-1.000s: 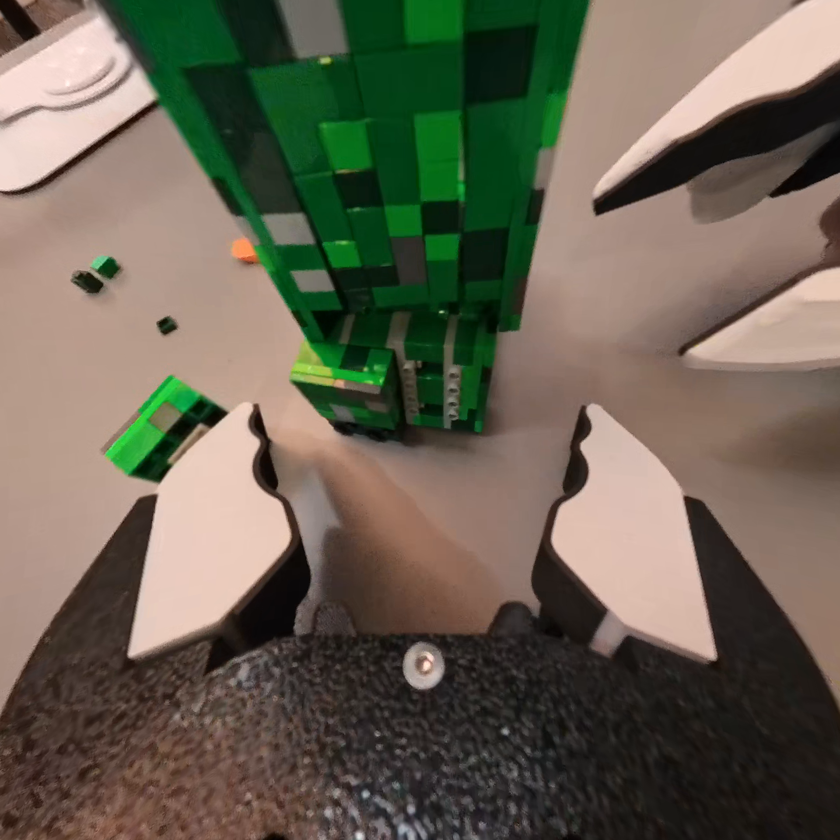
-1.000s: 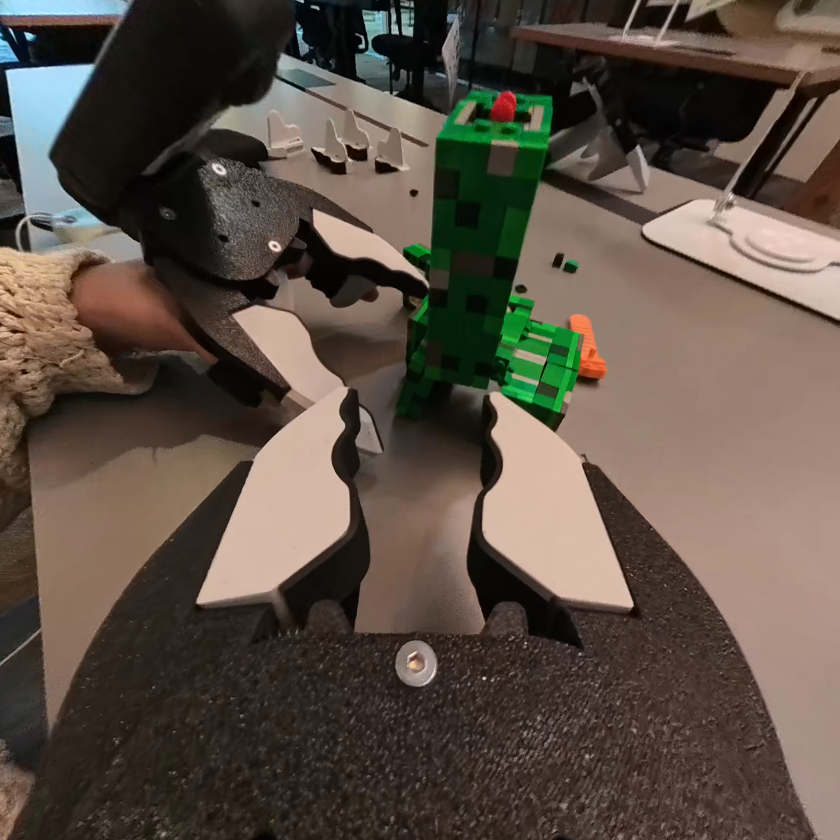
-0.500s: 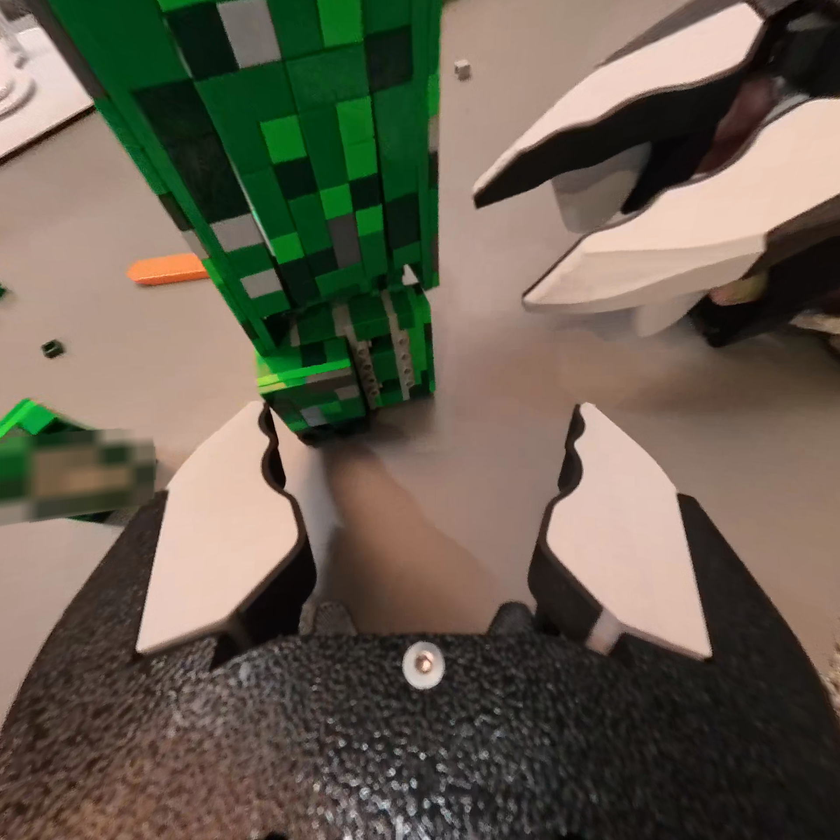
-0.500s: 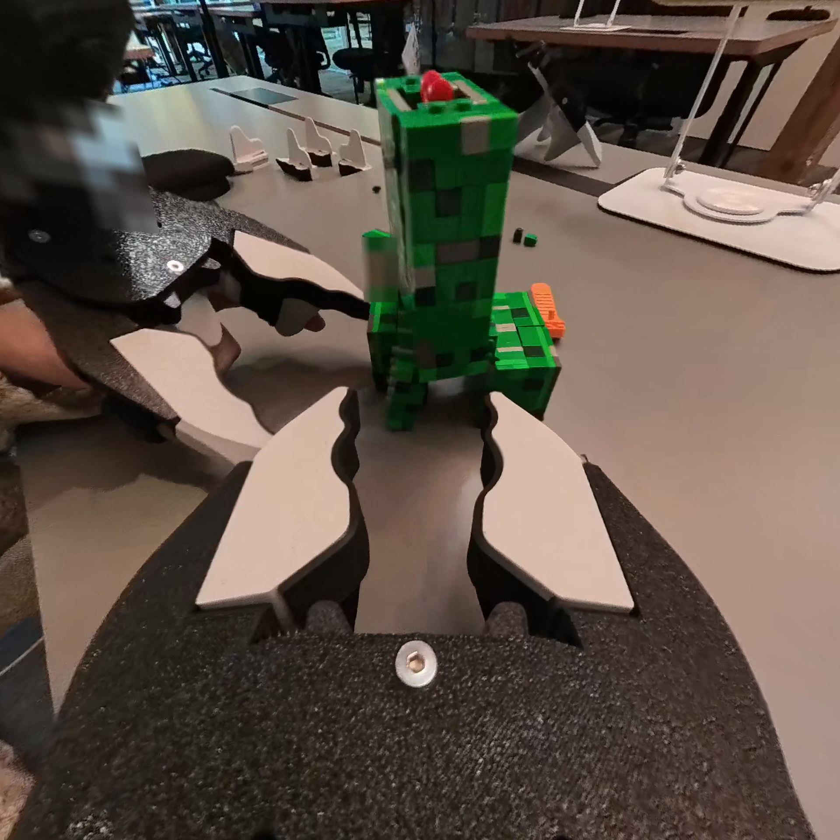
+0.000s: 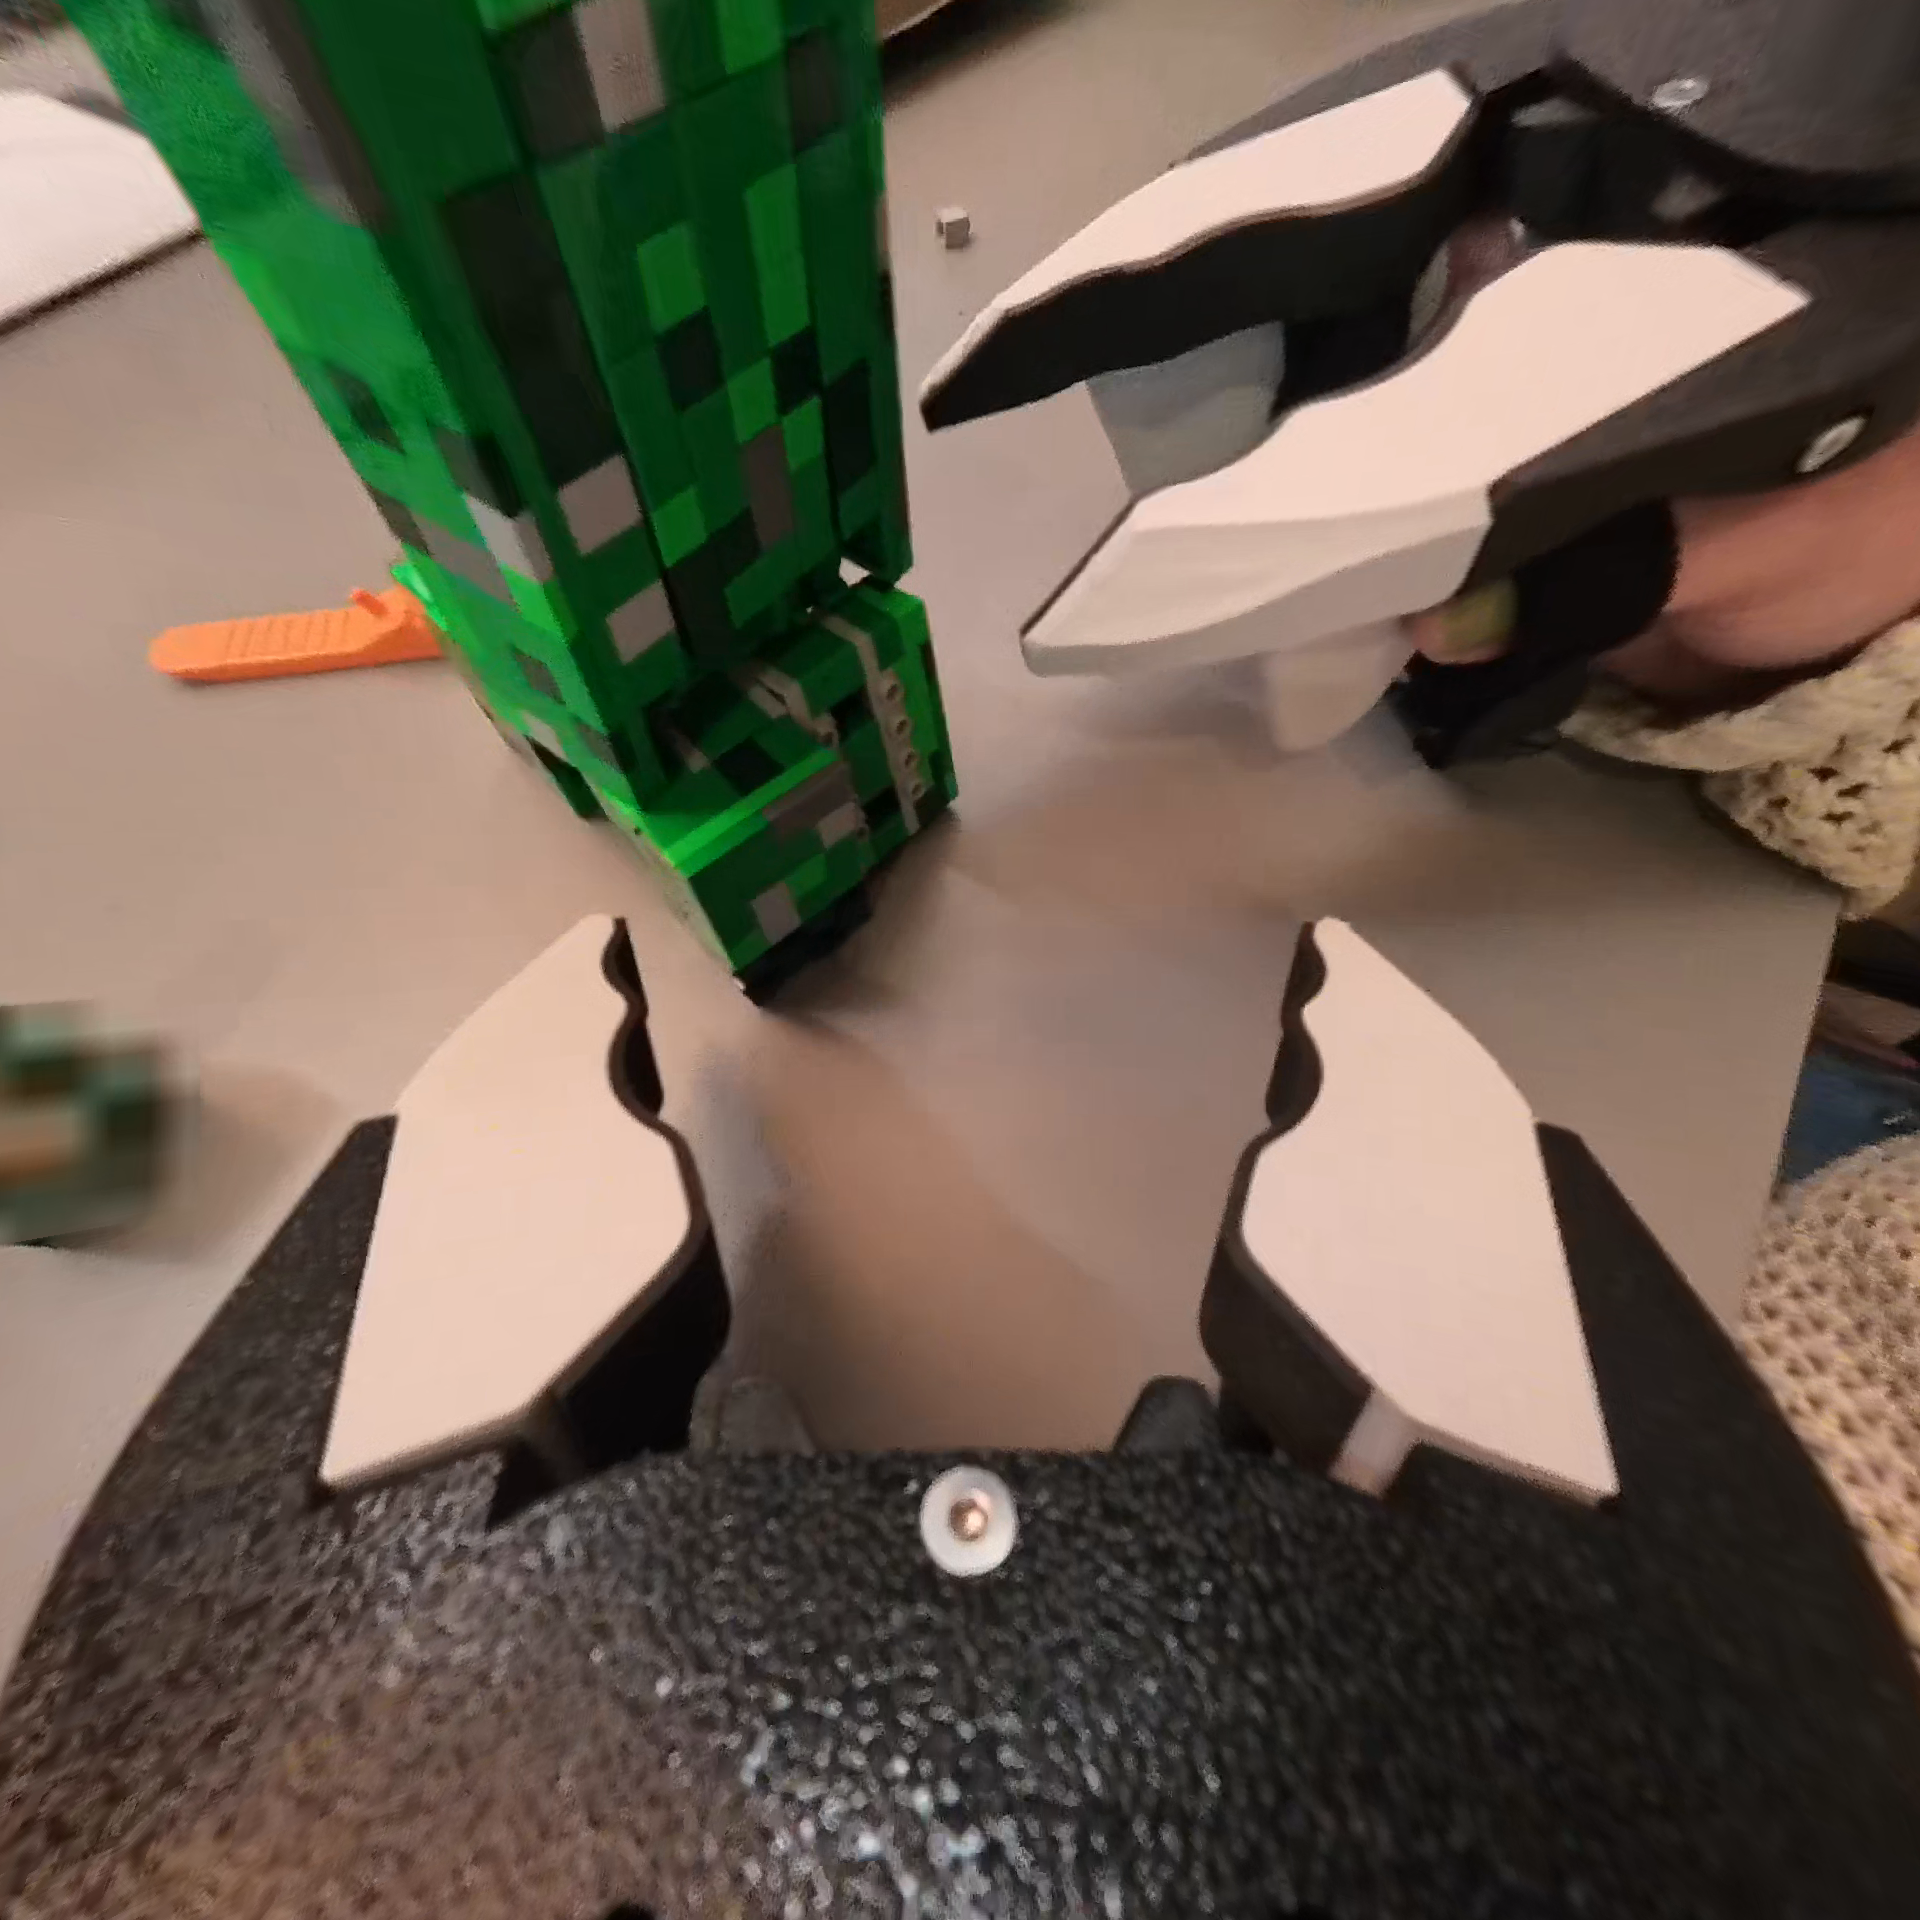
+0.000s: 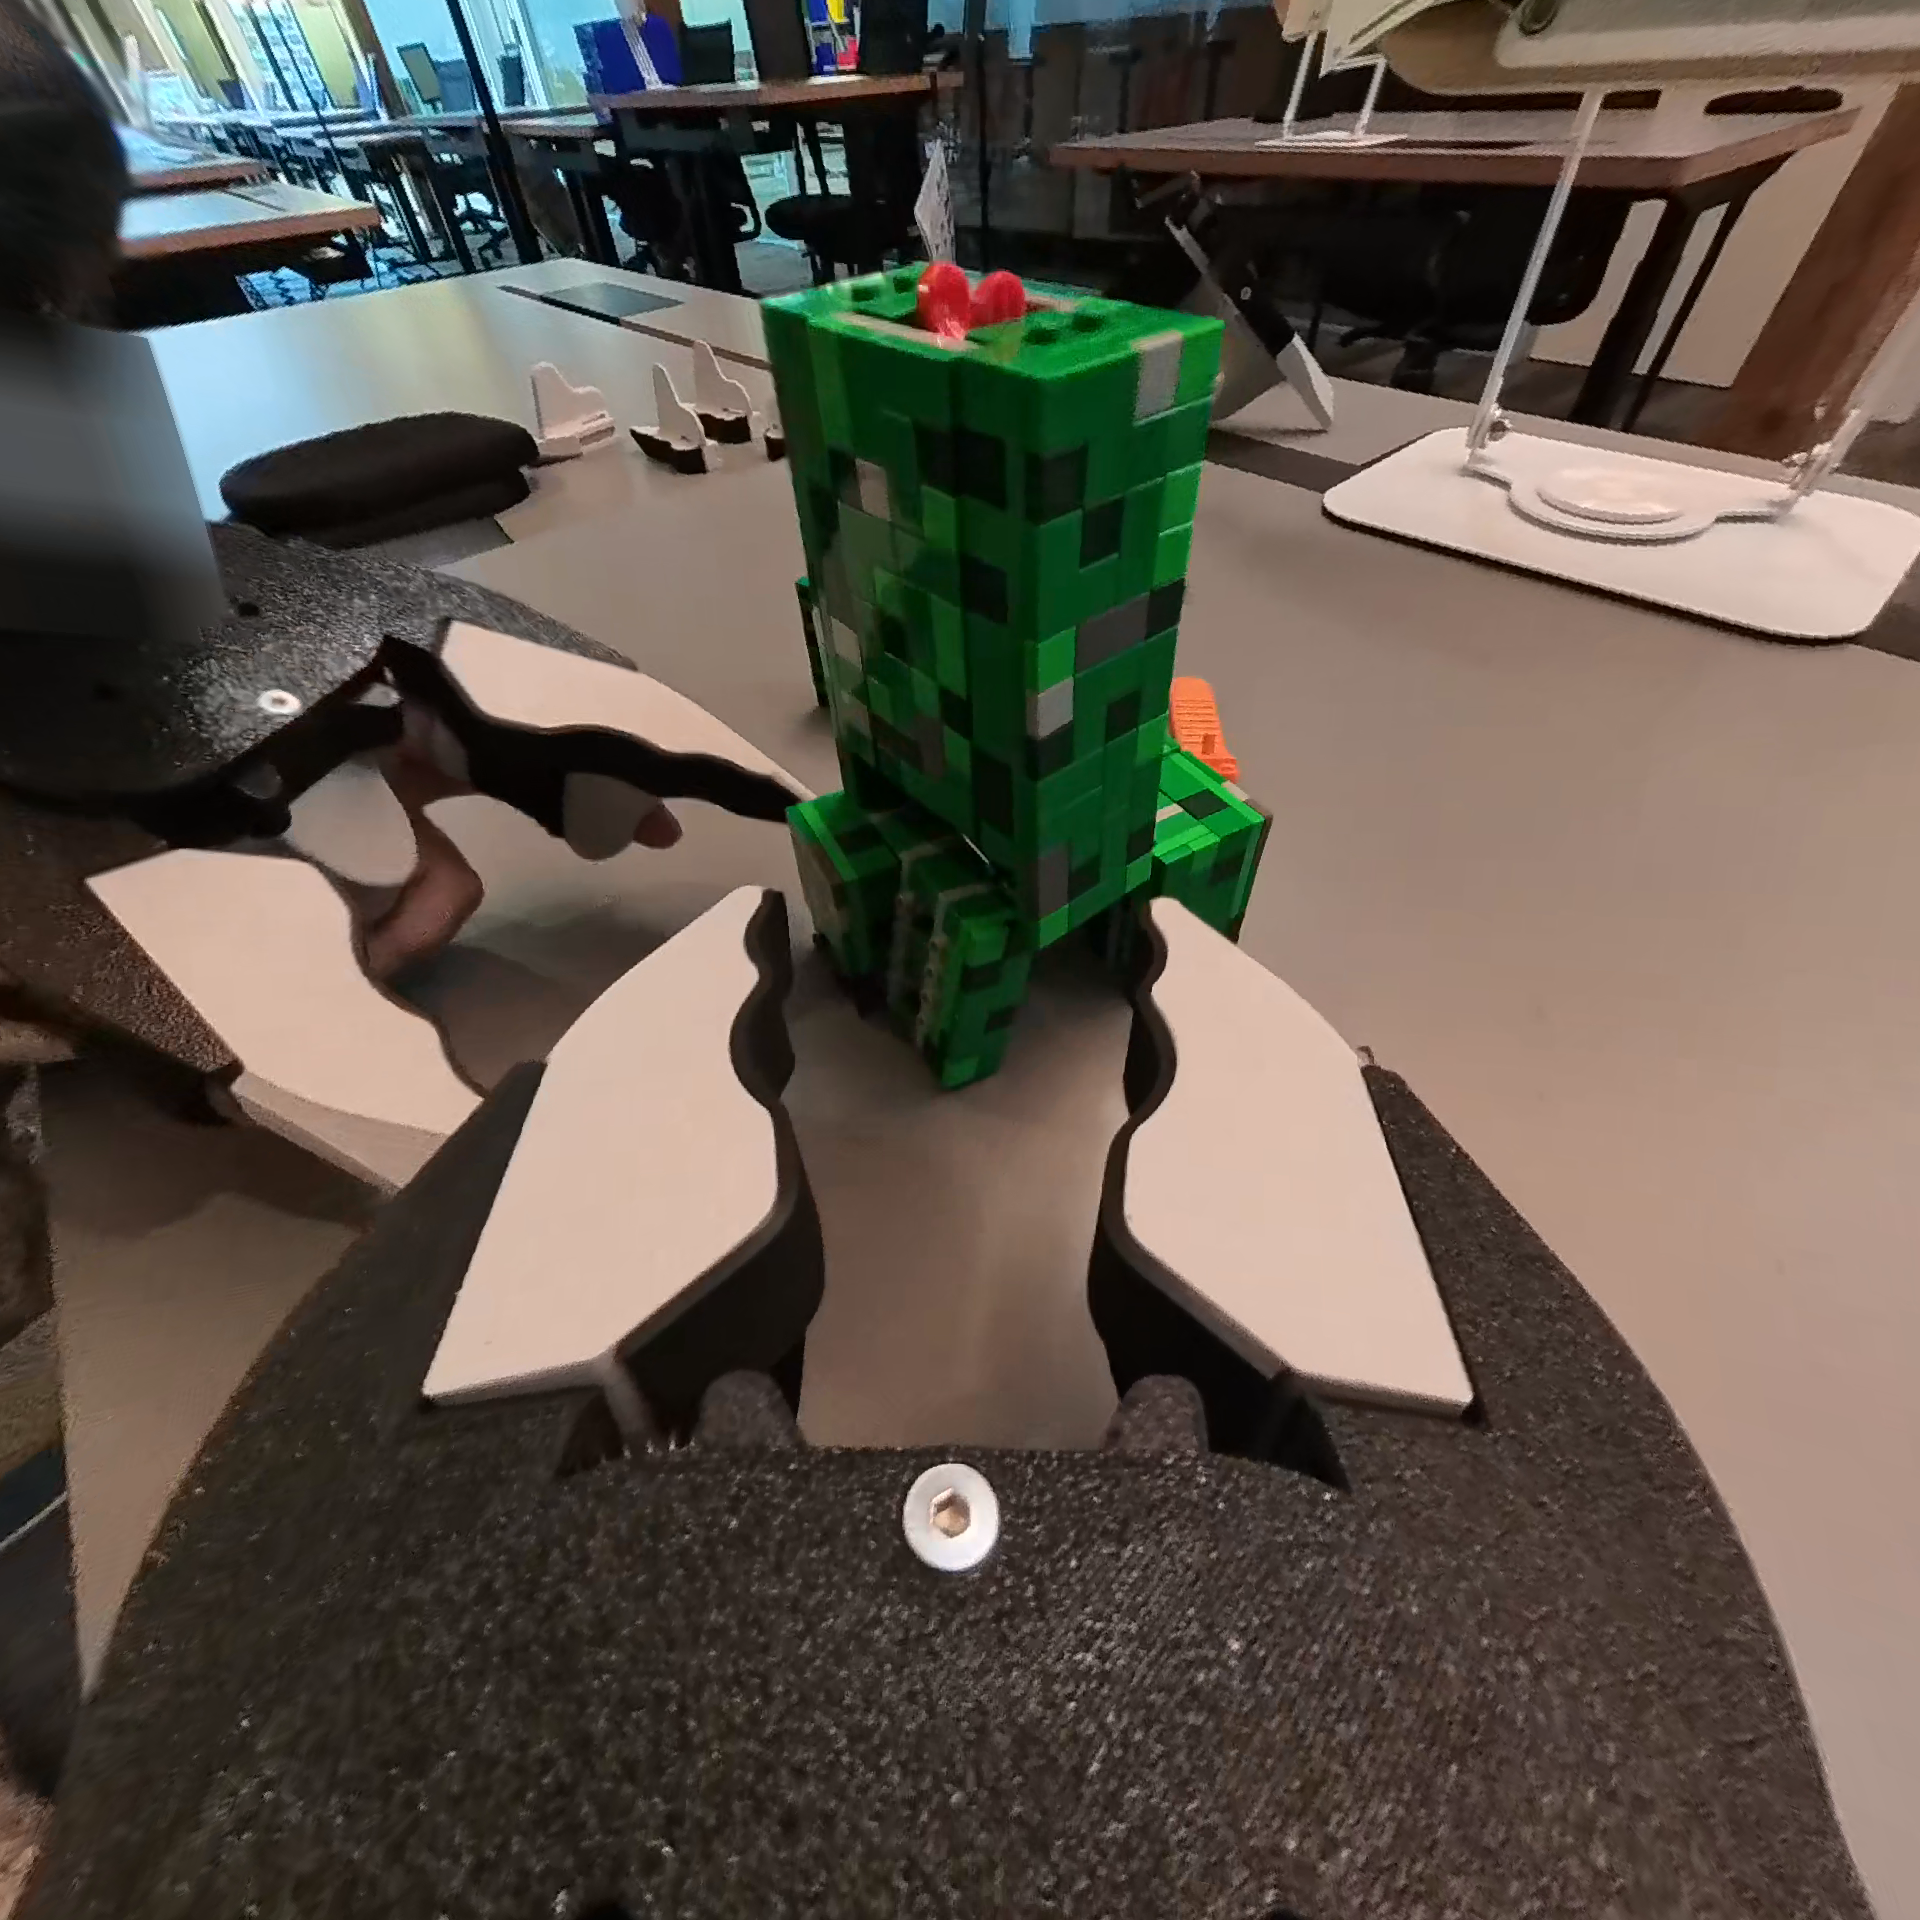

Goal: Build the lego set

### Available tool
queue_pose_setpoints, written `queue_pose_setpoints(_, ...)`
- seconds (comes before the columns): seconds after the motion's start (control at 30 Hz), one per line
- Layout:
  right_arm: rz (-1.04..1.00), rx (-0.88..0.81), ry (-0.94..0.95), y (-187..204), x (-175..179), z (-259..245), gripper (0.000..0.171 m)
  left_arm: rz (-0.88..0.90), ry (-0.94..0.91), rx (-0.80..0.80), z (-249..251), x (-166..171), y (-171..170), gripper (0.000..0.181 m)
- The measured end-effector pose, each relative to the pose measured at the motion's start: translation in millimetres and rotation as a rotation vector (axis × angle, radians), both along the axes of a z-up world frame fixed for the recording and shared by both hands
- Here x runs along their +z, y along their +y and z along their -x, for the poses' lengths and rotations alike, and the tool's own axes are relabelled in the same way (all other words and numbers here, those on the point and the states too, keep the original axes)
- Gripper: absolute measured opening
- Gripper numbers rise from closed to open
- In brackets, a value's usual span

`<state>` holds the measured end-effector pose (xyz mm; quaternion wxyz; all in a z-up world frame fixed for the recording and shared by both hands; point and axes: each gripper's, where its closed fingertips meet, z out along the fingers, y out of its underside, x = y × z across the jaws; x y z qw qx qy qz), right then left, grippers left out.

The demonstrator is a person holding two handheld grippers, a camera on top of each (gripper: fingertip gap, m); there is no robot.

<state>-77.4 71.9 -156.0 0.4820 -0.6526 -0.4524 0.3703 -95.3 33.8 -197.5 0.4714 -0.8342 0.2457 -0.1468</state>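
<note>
A tall green lego figure (image 6: 997,623) stands upright on the grey table, with red pieces (image 6: 966,296) in its open top. In the left wrist view its body (image 5: 644,416) and blocky foot (image 5: 810,831) fill the upper left. My right gripper (image 6: 961,909) is open and empty, its tips on either side of the figure's front foot. My left gripper (image 5: 966,935) is open and empty just in front of the foot. In the right wrist view the left gripper (image 6: 613,956) comes from the left, its upper fingertip at the figure's left foot. The right gripper (image 5: 987,520) shows right of the figure.
An orange brick separator (image 5: 291,634) lies behind the figure. A loose green lego block (image 5: 73,1122) sits at the far left. A white stand base (image 6: 1621,540), spare gripper fingers (image 6: 675,416) and a black pad (image 6: 374,468) stand farther back. The table edge (image 5: 1808,1039) is close on the right. Both grippers' tips are roughly 40 cm from the white stand base (image 6: 1621,540).
Both grippers have closed in on the figure's base. The left view swung round to the figure's other side. The right gripper's tips now flank the front foot. Both stayed open.
</note>
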Motion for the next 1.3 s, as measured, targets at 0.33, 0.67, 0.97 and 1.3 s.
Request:
queue_pose_setpoints(0.33, -0.004, 0.068, -0.055, -13.9, -6.8, 12.1, 0.063, 0.036, -0.002, -0.04, -8.6, -4.0, 2.2, 0.118)
queue_pose_setpoints(0.67, 0.011, 0.068, -0.049, -18.2, -6.7, 11.4, 0.064, 0.038, -0.004, -0.041, -8.9, -3.8, 2.3, 0.119)
queue_pose_setpoints(0.97, -0.103, 0.194, 0.026, 10.8, 25.6, 22.2, 0.074, 0.04, -0.011, -0.046, -9.1, -3.5, 1.8, 0.118)
queue_pose_setpoints(1.3, 0.01, 0.461, 0.051, 12.9, 33.0, 43.8, 0.041, 0.044, -0.012, -0.049, -9.2, -3.8, 1.4, 0.118)
